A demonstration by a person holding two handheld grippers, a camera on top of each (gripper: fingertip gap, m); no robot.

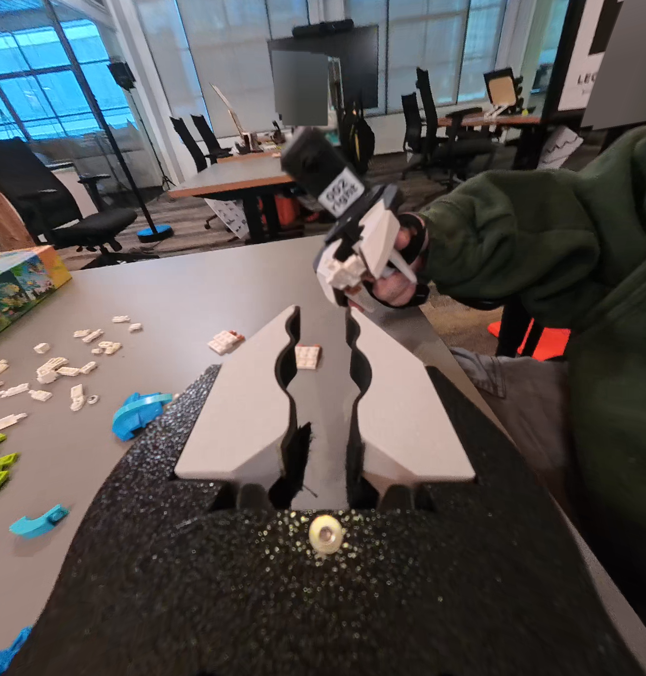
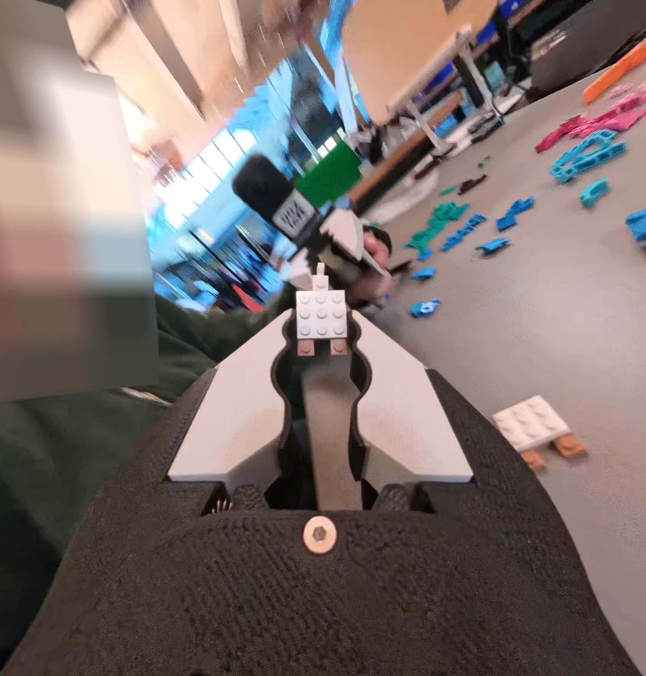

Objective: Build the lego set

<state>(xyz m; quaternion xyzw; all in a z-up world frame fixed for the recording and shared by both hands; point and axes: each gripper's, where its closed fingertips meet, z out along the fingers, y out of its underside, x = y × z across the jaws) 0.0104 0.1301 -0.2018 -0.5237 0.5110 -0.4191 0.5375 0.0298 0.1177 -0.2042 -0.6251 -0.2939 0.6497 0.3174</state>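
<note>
Centre frame, the right gripper's (image 2: 319,322) jaws clench a light, snap-apart white studded brick plate (image 2: 320,316) by its edges; the left gripper (image 1: 323,325) gapes empty.

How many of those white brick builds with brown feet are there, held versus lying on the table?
Held in the right gripper: 1 white build with brown feet
Lying on the table: 2 white builds with brown feet
Total: 3
</note>
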